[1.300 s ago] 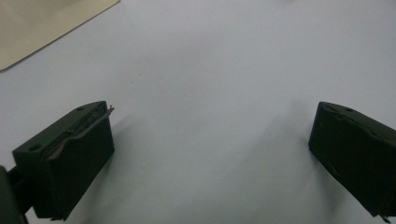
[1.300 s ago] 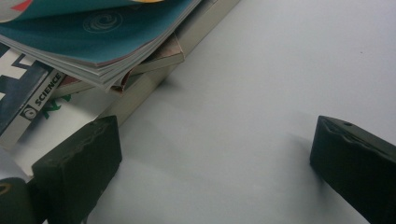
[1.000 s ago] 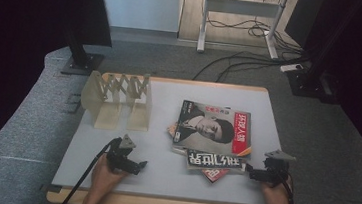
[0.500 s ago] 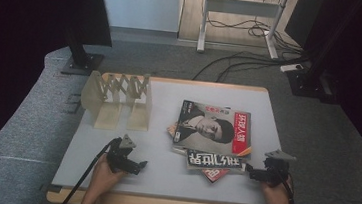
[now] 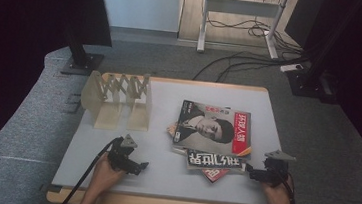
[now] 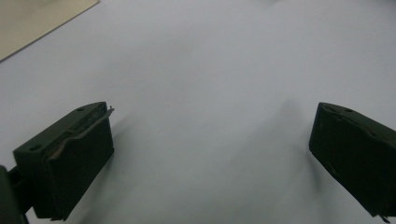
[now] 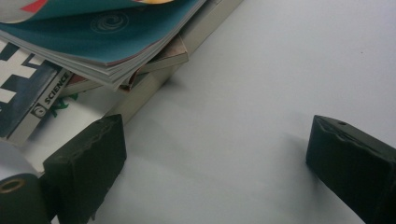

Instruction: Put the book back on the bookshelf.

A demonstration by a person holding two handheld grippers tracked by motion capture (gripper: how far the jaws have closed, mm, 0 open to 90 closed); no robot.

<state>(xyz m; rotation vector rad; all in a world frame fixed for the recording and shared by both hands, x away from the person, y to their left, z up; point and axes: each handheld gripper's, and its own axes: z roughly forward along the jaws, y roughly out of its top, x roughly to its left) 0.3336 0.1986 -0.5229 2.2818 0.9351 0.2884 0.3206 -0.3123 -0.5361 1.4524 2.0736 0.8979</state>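
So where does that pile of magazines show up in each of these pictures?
High view: the pile of magazines lies right of centre on the table, just ahead of the right gripper.
Left gripper view: the pile is not in it; open jaws over bare table.
Right gripper view: the pile is at upper left.
Shared landmark: the pale table top.

Grey carpet floor (image 5: pixel 138 52), cables (image 5: pixel 233 62), dark curtains (image 5: pixel 22 11).

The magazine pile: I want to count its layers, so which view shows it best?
The high view: the whole magazine pile lies fanned, its covers visible. The right gripper view shows its stacked edges close up, cropped. The left gripper view shows bare table.
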